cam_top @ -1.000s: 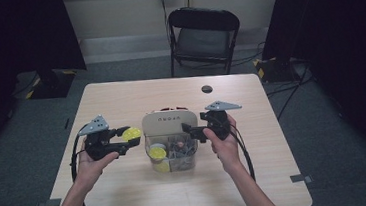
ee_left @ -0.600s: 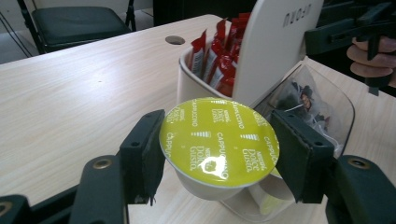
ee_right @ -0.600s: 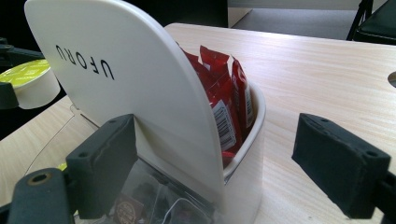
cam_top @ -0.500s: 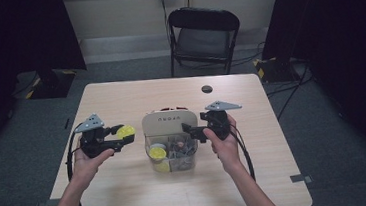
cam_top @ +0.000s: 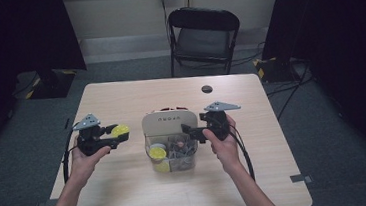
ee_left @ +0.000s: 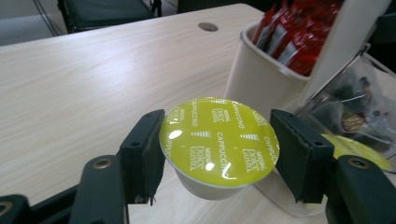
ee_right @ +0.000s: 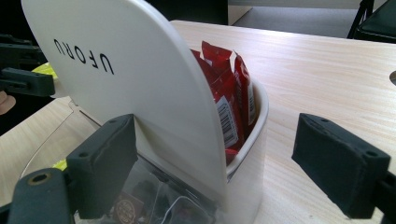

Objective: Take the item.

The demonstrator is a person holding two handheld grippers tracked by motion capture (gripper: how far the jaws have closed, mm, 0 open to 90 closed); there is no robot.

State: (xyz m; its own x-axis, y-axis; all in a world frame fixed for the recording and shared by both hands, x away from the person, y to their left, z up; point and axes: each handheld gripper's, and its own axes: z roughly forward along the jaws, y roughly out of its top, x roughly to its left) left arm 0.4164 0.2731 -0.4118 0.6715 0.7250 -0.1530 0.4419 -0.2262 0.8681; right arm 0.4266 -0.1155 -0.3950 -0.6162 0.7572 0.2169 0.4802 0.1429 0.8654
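Moved: left gripper (cam_top: 116, 134) has carried the yellow coffee capsule (ee_left: 218, 140) leftward and lower, away from the organizer (cam_top: 170, 139).
Left gripper: jaws clamped on the capsule's rim, foil lid up, just above the tabletop (cam_top: 128, 188).
Right gripper: (cam_top: 189, 130) jaws spread wide either side of the organizer's white back panel (ee_right: 130, 84), not pressing it.
Advice: lower the capsule level, then release gently.
Organizer: red sachets (ee_right: 231, 98) behind, more capsules in the clear front.
Room: wooden tabletop, black folding chair (cam_top: 203, 36) beyond, grey carpet, dark curtains.
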